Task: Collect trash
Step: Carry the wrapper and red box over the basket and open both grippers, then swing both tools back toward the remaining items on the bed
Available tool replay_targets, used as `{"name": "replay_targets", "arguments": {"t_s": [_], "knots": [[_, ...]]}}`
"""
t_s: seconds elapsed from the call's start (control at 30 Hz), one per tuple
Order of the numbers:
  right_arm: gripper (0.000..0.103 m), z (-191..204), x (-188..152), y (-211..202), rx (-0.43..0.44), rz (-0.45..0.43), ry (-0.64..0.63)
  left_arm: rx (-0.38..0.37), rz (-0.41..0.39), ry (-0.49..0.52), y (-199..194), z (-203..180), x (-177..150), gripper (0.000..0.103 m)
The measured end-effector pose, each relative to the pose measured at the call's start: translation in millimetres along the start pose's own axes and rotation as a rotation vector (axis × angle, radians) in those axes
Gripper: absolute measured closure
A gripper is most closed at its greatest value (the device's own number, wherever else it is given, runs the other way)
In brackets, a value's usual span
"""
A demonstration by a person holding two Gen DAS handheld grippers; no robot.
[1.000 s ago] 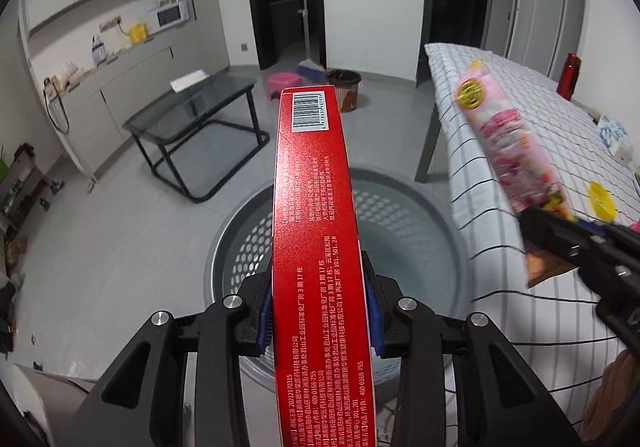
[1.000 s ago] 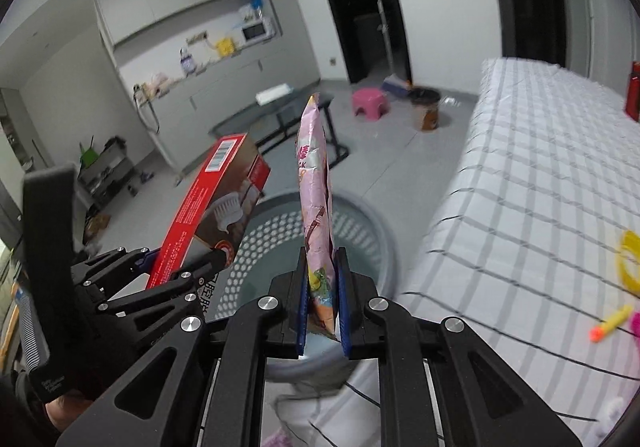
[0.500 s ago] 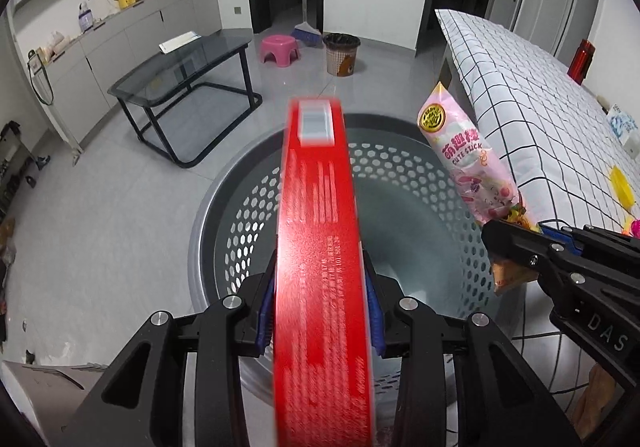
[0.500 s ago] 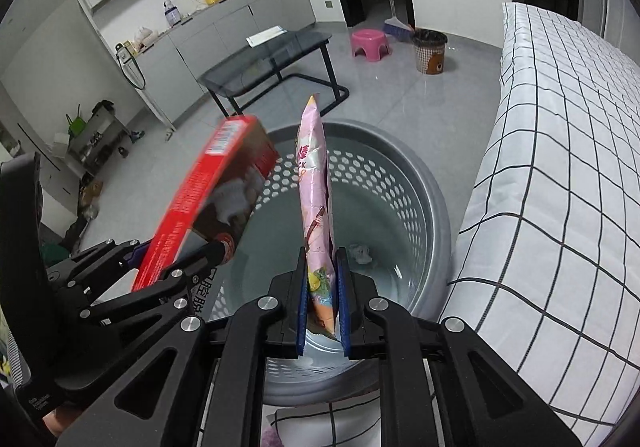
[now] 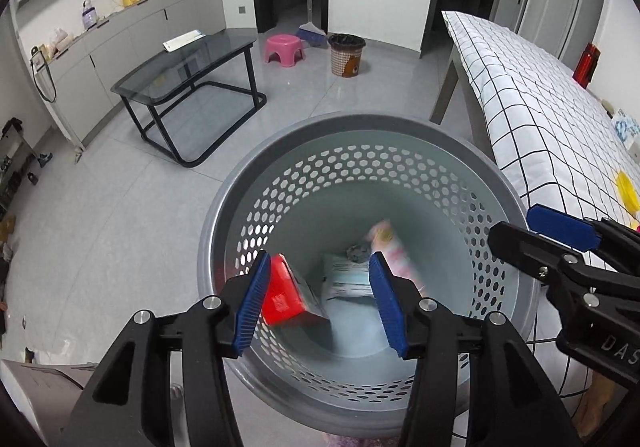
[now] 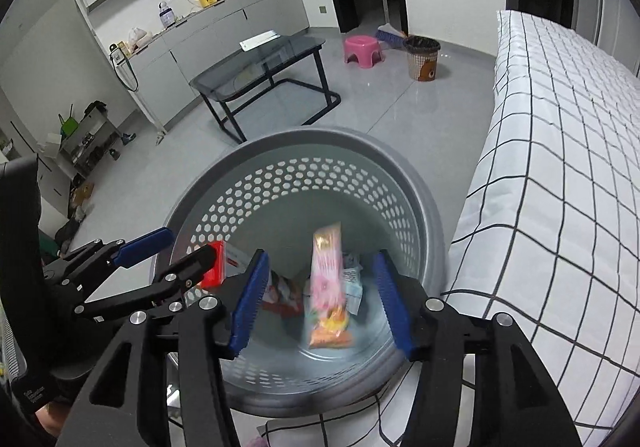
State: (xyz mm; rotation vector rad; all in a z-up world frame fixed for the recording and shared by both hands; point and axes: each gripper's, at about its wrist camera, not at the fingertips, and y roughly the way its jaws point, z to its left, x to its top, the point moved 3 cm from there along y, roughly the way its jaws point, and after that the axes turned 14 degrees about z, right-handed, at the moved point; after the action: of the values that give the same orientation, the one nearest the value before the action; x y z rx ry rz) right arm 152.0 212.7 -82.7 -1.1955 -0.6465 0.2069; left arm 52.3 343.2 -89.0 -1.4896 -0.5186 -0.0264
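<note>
Both drops made: red cardboard box and pink snack packet fall blurred inside grey perforated plastic basket. Left gripper and right gripper opening, empty (yellow bits on checked bedcover, possibly left).

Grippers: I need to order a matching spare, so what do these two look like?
Both the left gripper and the right gripper are matte black, angular linkage frames with silver pivot bolts and ribbed blue finger pads. The right one carries white "DAS" lettering.

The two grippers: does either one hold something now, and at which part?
Nothing is held. The left gripper and right gripper are opening; the red box and pink snack bag are inside the grey basket, blurred.
</note>
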Motion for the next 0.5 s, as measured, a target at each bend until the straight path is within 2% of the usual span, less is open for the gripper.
{"name": "replay_targets", "arguments": {"t_s": [0.5], "knots": [[0.05, 1.0, -11.6, -11.8, 0.001, -0.021, -0.012, 0.011, -0.015, -0.034, -11.2, 3.2, -8.7, 0.05]]}}
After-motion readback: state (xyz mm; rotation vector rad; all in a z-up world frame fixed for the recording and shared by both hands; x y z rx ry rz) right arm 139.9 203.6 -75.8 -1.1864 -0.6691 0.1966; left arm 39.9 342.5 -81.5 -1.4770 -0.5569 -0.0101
